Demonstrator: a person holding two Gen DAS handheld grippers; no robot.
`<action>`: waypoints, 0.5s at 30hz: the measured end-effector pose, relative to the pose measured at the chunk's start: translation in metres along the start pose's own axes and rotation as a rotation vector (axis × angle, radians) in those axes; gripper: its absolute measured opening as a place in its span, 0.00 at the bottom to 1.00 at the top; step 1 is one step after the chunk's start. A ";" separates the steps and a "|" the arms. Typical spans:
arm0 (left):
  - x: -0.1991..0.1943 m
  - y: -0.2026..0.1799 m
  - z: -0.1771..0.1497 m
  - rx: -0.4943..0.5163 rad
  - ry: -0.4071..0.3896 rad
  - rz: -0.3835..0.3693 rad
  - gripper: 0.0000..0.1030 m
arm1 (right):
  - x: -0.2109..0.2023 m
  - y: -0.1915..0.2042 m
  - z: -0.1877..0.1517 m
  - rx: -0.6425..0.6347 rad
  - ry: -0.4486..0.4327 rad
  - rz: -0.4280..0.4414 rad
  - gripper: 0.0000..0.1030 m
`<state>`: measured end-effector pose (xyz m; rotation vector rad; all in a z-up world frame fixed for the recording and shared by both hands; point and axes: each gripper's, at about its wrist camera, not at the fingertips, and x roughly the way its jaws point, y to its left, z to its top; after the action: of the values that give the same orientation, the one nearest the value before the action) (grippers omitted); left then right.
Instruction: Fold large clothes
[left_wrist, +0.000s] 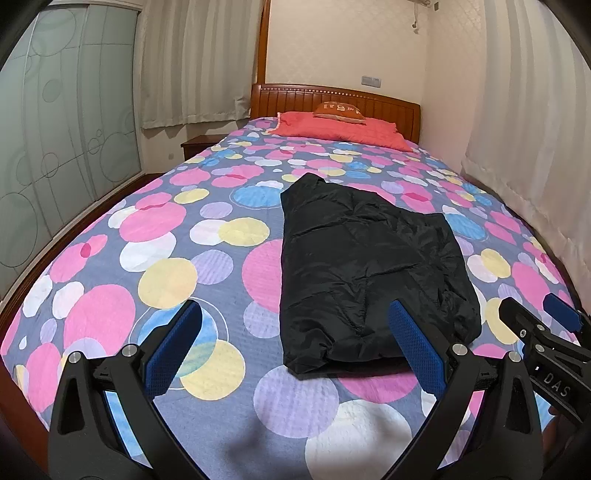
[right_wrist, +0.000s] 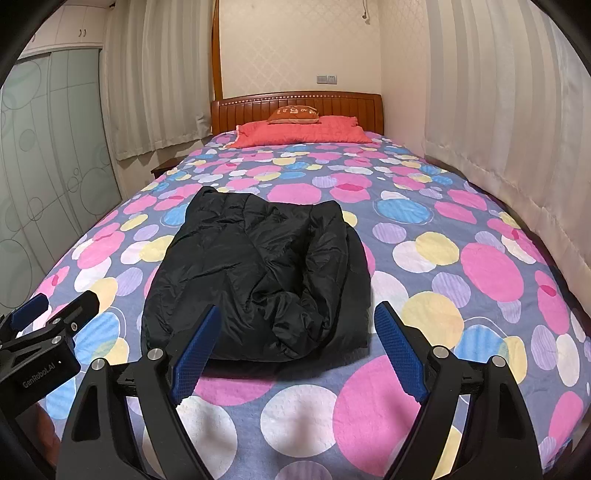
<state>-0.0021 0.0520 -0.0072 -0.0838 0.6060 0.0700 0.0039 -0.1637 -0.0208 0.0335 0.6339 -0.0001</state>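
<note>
A black puffy jacket (left_wrist: 369, 280) lies folded into a rough rectangle on a bed (left_wrist: 110, 266) covered by a bedspread printed with pink, yellow, blue, lilac and white circles on a grey-blue ground. Both views look down the length of the bed from its foot. In the left wrist view the jacket sits just right of centre, stretching from about 12 o'clock down toward 5 o'clock; in the right wrist view it sits just left of centre, with bunched, rumpled folds along its right side. The left gripper (left_wrist: 295, 339) hangs above the bedspread near the foot of the bed with its blue-padded fingers spread wide and nothing between them; its right finger overlaps the jacket's near corner in the view, though whether it touches the cloth cannot be told. The right gripper (right_wrist: 297, 343) is likewise spread wide and empty, its two fingers framing the jacket's near edge. Each gripper shows at the edge of the other's view, at 4 o'clock and at 8 o'clock. At the far end, at 12 o'clock, a red pillow (right_wrist: 303, 134) with a small orange cushion (right_wrist: 293, 114) on top lies against a wooden headboard (right_wrist: 295, 105). Pale curtains (right_wrist: 498, 110) hang along the right, and frosted sliding doors (left_wrist: 55, 147) stand at the left.
</note>
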 end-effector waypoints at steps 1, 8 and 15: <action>0.001 0.000 0.000 0.001 0.003 0.000 0.98 | 0.000 0.000 0.000 0.000 0.000 0.001 0.81; 0.000 0.000 0.000 -0.001 0.003 -0.002 0.98 | 0.000 0.001 0.000 0.001 0.000 0.000 0.81; -0.002 -0.001 0.001 0.003 -0.010 -0.006 0.98 | 0.000 0.001 -0.001 0.001 -0.001 -0.001 0.81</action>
<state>-0.0030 0.0509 -0.0054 -0.0820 0.5954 0.0637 0.0031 -0.1628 -0.0215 0.0342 0.6328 -0.0015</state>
